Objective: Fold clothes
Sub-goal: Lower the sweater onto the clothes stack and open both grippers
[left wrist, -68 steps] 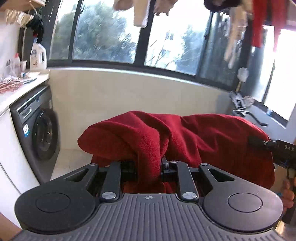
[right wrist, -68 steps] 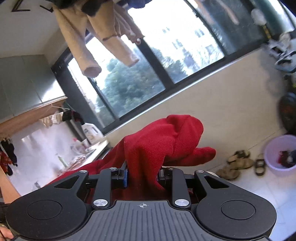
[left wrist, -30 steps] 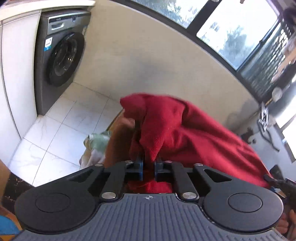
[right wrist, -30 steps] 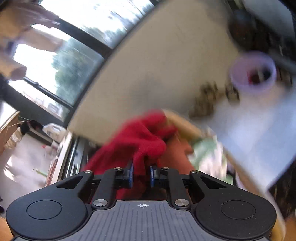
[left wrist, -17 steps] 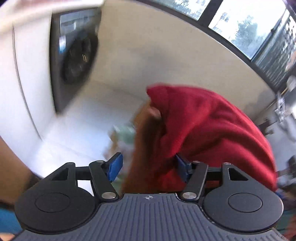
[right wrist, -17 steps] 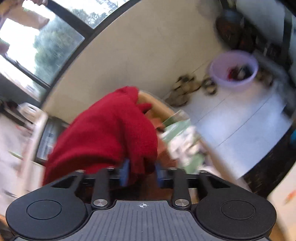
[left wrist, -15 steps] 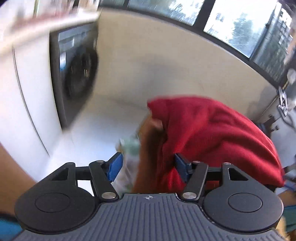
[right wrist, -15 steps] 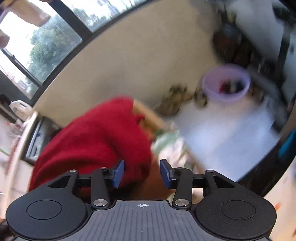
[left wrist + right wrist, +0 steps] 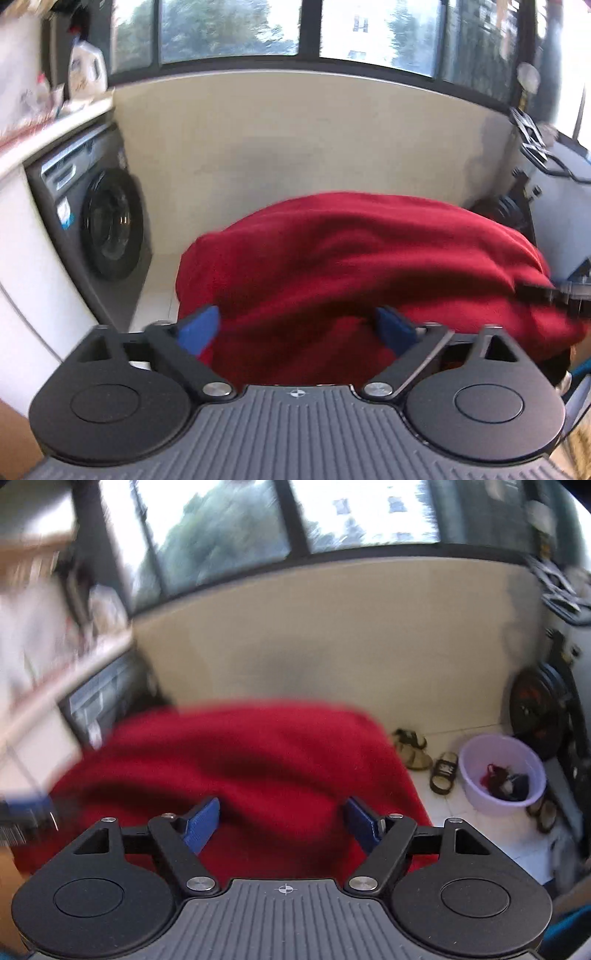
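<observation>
Lying in a rumpled mound in front of both grippers, the red garment (image 9: 354, 258) stretches its long axis from left to right in both wrist views, with one rounded end toward the washing machine (image 9: 99, 225) and the other toward the lilac basin (image 9: 502, 775) on the floor. What carries it is hidden under the cloth, so its edges cannot be told.

The left gripper (image 9: 299, 328) has its jaws opening, the blue pads (image 9: 197, 328) spread wide; red cloth lies between them, but neither pad presses on it. The right gripper (image 9: 282, 821) likewise has its jaws opening, with its blue pads (image 9: 201, 821) apart and the cloth loose between them.

In the left wrist view the tip of the right gripper shows at the garment's right end. A detergent bottle (image 9: 86, 70) stands on the counter (image 9: 55, 125) above the washing machine. Sandals (image 9: 424, 757) lie by the wall beside the basin.
</observation>
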### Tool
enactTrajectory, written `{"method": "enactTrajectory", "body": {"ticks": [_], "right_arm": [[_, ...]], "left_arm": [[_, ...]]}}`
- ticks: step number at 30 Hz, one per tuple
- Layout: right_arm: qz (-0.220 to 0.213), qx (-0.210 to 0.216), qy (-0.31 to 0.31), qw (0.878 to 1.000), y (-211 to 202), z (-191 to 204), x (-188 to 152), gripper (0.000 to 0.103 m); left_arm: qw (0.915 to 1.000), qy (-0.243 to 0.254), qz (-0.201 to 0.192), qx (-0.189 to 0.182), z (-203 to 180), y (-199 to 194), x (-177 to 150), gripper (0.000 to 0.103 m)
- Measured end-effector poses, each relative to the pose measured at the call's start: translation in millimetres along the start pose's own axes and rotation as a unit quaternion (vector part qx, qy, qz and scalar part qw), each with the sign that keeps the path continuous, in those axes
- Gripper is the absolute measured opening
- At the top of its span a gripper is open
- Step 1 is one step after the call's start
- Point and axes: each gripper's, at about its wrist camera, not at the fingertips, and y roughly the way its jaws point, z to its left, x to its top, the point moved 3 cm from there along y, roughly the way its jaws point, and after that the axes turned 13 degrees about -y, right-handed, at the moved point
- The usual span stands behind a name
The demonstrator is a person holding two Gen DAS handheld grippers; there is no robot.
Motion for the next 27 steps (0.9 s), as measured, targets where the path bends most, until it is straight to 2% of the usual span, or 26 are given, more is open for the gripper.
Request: {"method": "enactTrajectory", "body": {"ticks": [2, 8, 10, 12, 14, 23, 27], "right_arm": [[-0.001, 0.012, 0.01, 1.0, 5.0, -1.3, -3.9, 0.079], [0.005, 0.021, 0.028, 0.999, 10.2, -1.6, -4.2, 0.084], [0.008, 0.013, 0.039, 0.999, 13.6, -5.8, -1.6, 0.093], [0.014, 0.004, 0.058, 0.998, 15.9, -11.7, 1.7, 0.095], [0.01, 0.003, 0.071, 0.997, 8.8, -10.8, 4.8, 0.101], [-0.011, -0.042, 0.102, 0.994, -68.0, -7.9, 1.9, 0.102], [-0.019, -0.069, 0.109, 0.991, -105.3, 8.3, -9.0, 0.102]], "left_arm": [[0.9993, -0.028, 0.02, -0.011, 8.1, 6.8, 5.0, 0.103], [0.9995, -0.028, 0.014, -0.002, 8.4, 6.8, 4.4, 0.103], [0.9994, -0.031, 0.014, 0.004, 6.4, 3.7, 4.0, 0.103], [0.9993, -0.033, 0.016, 0.009, 4.5, 0.0, 3.9, 0.103], [0.9992, -0.032, 0.02, 0.012, 2.4, -5.4, 6.4, 0.103], [0.9989, 0.005, 0.048, 0.001, -2.0, -27.3, -1.0, 0.103], [0.9979, 0.025, 0.058, -0.014, -1.3, -42.4, -7.3, 0.103]]}}
